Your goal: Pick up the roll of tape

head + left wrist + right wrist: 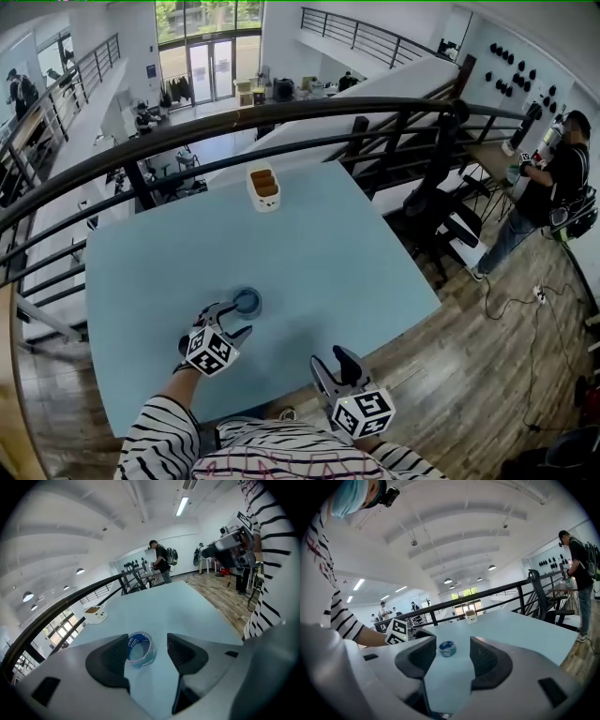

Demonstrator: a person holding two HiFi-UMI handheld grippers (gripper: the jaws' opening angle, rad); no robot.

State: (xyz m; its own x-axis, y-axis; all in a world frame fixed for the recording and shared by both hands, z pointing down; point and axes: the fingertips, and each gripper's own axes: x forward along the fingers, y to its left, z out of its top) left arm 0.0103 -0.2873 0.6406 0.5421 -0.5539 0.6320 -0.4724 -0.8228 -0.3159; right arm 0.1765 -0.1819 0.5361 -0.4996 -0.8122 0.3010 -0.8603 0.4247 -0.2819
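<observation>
A pale blue bench (319, 262) fills the middle of the head view. At its 12 o'clock, near the far edge, stands a small white holder (263, 187) with brown contents. A dark curved railing (281, 114) runs past the far edge of the bench. At 2 o'clock, off the bench's corner, is a black chair (439, 202), and further out a person in black (555, 183) stands on the wooden floor (487, 366). Glass doors (211, 67) show at 12 o'clock, far below.

Bright, sharp, fisheye-warped edges
</observation>
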